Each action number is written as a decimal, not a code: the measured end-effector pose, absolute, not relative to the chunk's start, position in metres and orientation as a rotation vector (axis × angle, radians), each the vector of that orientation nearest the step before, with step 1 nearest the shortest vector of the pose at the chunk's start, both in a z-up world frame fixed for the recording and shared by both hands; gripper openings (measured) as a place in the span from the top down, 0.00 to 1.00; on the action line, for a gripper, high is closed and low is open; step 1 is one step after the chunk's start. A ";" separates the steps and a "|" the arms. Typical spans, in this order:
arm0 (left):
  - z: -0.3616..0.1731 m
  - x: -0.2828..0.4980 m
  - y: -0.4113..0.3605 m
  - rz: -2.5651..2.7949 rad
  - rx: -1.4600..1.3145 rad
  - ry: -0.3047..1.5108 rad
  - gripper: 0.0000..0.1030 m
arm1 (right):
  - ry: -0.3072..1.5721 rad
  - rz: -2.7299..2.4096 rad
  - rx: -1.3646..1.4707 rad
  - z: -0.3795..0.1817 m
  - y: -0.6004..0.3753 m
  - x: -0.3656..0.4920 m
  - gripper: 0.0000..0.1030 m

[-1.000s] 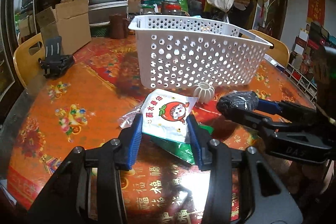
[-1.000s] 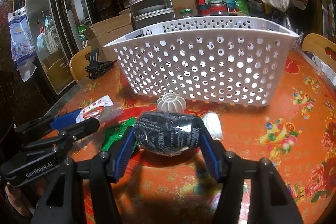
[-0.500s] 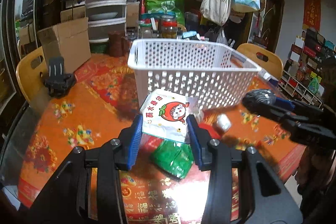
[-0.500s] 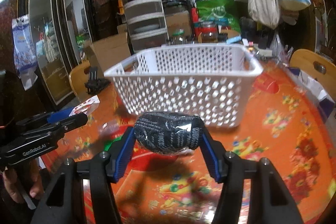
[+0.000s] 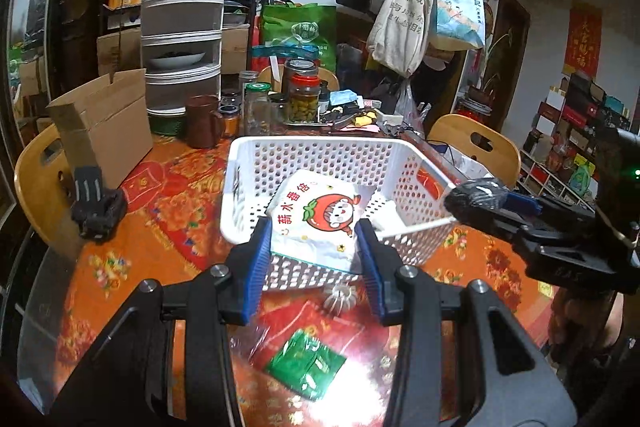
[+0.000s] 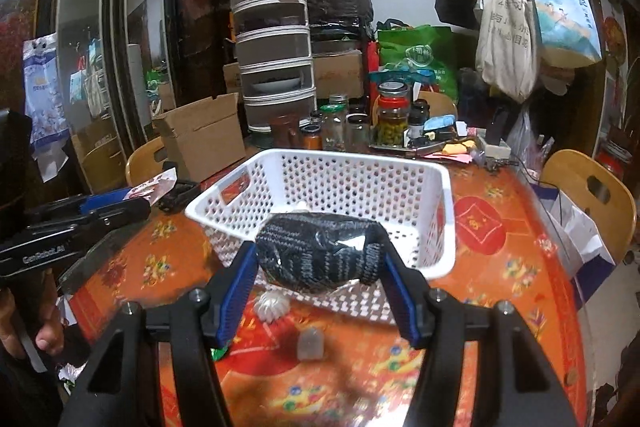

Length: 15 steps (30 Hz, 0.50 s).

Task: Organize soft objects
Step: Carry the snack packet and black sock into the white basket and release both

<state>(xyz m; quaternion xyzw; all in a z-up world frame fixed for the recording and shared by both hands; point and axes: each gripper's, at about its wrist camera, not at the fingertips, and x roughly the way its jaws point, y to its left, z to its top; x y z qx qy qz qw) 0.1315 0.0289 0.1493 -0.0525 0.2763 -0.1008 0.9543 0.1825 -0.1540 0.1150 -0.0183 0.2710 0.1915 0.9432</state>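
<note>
- Both tongs have lifted off the table [image 5: 168, 187] since a second ago and now hang at the white basket's [image 5: 240, 163] near rim.
- The left tongs [image 5: 316, 247] clamp a white snack packet [image 5: 316, 215]; the right tongs [image 6: 320, 279] clamp a dark wrapped bundle [image 6: 320, 251].
- Neither is dropped in yet; the basket looks empty.
- A green packet [image 5: 306, 367], a small ribbed white thing [image 5: 340, 299] and a clear lump [image 6: 310, 345] remain on the table.
</note>
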 end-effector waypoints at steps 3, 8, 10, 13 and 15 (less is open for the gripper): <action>0.159 0.155 0.022 -0.209 -0.111 0.584 0.62 | 0.575 0.384 -0.029 0.120 -0.155 0.202 0.41; 0.160 0.198 0.008 -0.221 -0.126 0.651 0.62 | 0.607 0.339 -0.050 0.121 -0.150 0.238 0.41; 0.155 0.216 0.003 -0.220 -0.125 0.690 0.62 | 0.612 0.324 -0.076 0.117 -0.146 0.249 0.42; 0.140 0.252 -0.005 -0.191 -0.116 0.763 0.62 | 0.668 0.308 -0.099 0.106 -0.137 0.275 0.42; 0.128 0.273 -0.008 -0.168 -0.113 0.813 0.62 | 0.712 0.299 -0.109 0.098 -0.134 0.290 0.42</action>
